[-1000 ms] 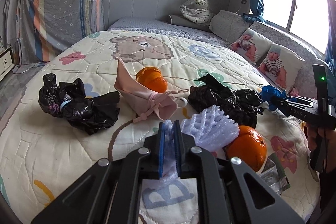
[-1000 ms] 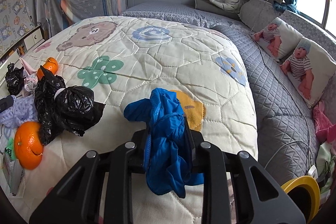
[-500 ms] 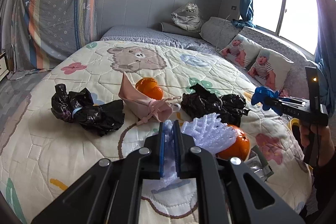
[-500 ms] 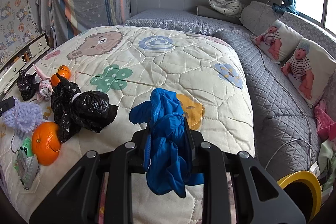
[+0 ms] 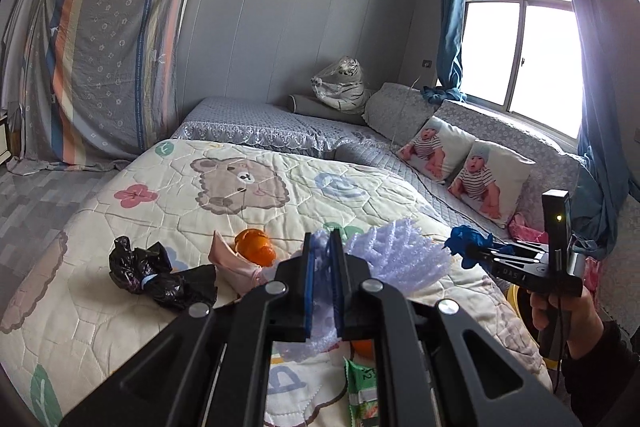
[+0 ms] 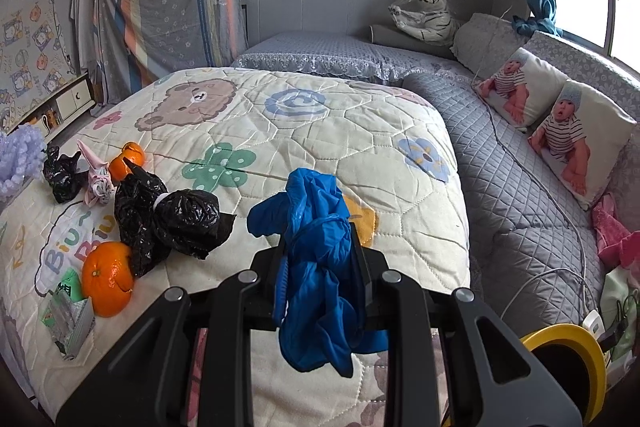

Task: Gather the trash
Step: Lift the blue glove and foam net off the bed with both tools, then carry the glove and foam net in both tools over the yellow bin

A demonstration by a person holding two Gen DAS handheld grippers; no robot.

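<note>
Blue glove (image 6: 316, 255); lilac foam net (image 5: 396, 255); black bags (image 6: 168, 219); orange fruit (image 6: 108, 279).

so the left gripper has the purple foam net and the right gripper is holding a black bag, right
Not quite. The left gripper does hold the purple foam net, but the right gripper is shut on a blue glove, as the right wrist view shows. The black bag lies on the quilt.
</note>
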